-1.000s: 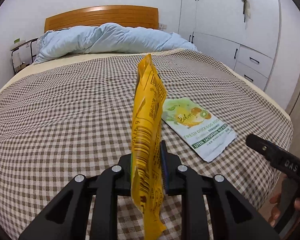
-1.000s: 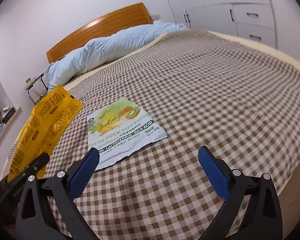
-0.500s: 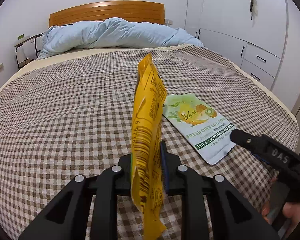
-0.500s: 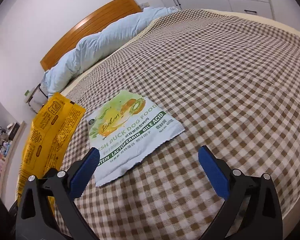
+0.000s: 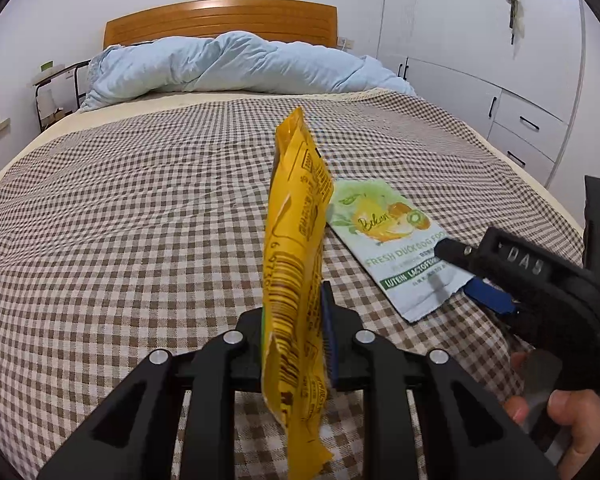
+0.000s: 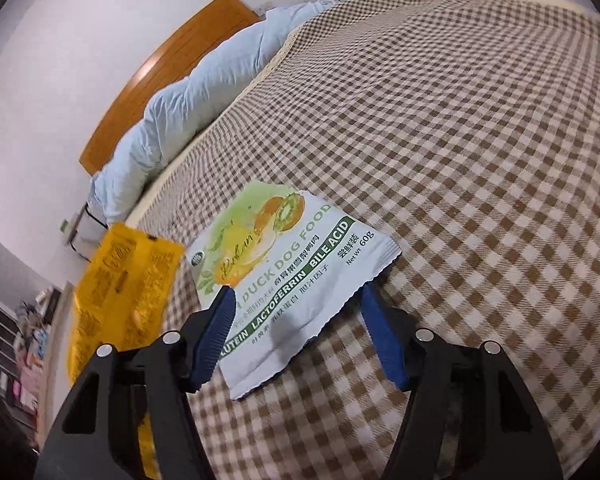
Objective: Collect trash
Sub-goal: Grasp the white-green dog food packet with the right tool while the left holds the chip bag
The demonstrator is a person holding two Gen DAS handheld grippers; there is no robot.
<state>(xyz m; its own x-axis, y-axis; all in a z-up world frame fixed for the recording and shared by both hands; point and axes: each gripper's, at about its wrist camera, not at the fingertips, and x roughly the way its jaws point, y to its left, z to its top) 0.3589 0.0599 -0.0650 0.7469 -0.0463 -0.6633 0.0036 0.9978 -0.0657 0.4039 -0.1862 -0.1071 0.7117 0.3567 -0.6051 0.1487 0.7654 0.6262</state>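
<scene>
A yellow snack wrapper (image 5: 296, 240) stands upright between the pads of my left gripper (image 5: 296, 308), which is shut on its lower part. The same wrapper (image 6: 116, 288) shows at the left of the right wrist view. A white and green dog food pouch (image 5: 384, 232) lies flat on the checked bedspread (image 5: 120, 220). My right gripper (image 6: 296, 292) has come to the near torn edge of the pouch (image 6: 284, 248). Its jaws are closing, one finger above the edge and one blue pad below, with a gap still showing. The right gripper (image 5: 454, 270) also shows in the left wrist view.
A light blue duvet (image 5: 228, 64) is heaped against the wooden headboard (image 5: 220, 16). White wardrobes with drawers (image 5: 480, 40) line the right wall. A small stand (image 5: 56, 80) is left of the bed. A person's hand (image 5: 572, 420) holds the right gripper's handle.
The right gripper moved forward and down to the pouch's near edge, rolled, and its jaws narrowed around that edge. The left gripper kept still with the yellow wrapper.
</scene>
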